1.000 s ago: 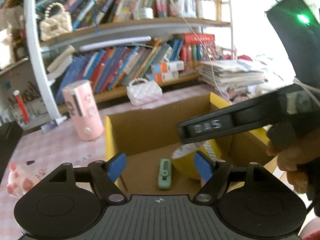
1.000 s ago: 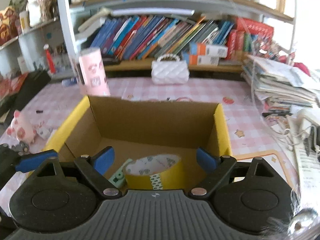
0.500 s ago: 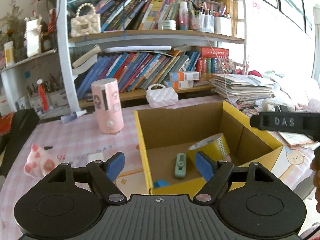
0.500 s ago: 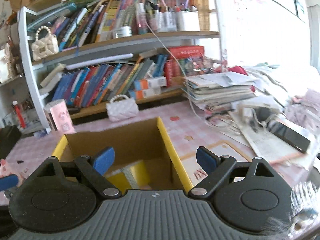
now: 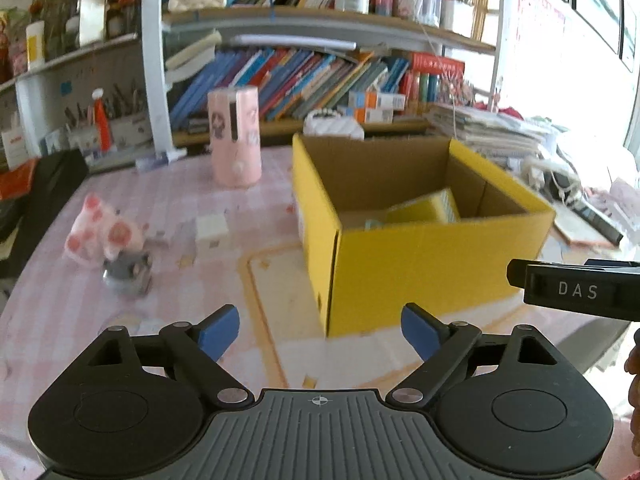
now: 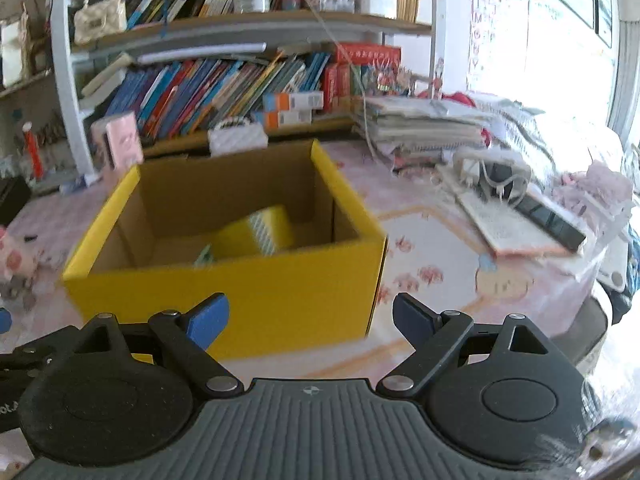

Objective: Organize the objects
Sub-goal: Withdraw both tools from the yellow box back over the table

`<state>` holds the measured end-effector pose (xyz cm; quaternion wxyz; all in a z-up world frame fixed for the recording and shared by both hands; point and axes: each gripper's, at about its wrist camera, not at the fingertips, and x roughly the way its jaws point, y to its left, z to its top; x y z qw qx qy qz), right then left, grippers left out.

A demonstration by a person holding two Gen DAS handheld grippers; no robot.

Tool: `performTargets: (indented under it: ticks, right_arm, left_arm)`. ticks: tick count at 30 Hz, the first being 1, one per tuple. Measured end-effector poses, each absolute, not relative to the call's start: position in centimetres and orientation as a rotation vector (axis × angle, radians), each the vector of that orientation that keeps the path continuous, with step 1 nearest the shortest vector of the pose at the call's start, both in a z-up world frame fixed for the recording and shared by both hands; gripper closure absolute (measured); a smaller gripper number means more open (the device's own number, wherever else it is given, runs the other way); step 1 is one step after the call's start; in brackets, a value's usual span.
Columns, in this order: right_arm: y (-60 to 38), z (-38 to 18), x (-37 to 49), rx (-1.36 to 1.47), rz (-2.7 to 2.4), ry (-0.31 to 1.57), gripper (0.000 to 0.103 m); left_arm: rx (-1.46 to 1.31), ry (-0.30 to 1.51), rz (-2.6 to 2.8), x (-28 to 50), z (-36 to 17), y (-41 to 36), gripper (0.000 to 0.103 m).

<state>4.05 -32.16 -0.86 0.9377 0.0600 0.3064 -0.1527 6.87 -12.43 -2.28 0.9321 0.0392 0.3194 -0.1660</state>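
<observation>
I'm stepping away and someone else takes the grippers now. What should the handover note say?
Left gripper: open, empty, short of the yellow box.
Right gripper: open, empty, also in front of the box.
Done: tape roll and a small green item lie inside the box.
Left: pig toy, a small grey item and a white block on the table left of the box.

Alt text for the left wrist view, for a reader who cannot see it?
The open, empty left gripper hangs above a pink checked tablecloth, facing a yellow cardboard box holding a yellow tape roll. A pink cylinder stands before crowded bookshelves.
</observation>
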Motion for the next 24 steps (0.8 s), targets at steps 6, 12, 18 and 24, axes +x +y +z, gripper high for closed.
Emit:
performTargets:
  ticks: [6,12,18,24]
  right_arm:
    - [-29.2,-1.9,1.6,0.112,-0.276,0.684,0.014]
    - [-26.8,-2.7,-0.2,0.136,-0.229,0.742,0.014]
    - [-24.8,-3.6,-1.2,0.172,-0.198,0.796,0.015]
    - [-23.0,-3.9,-1.8,0.187,-0.171,0.810,0.017]
  left_arm:
    - [0.095,0.698,-0.330,4.6,-3.0,-10.4,0.012]
    - [0.107,0.723,-0.316,3.1,-3.3,-8.4,0.012]
    - [0.119,0.737,-0.305,2.0,-3.5,-6.7,0.012]
    - [0.131,0.741,-0.294,1.2,-3.5,-5.0,0.012]
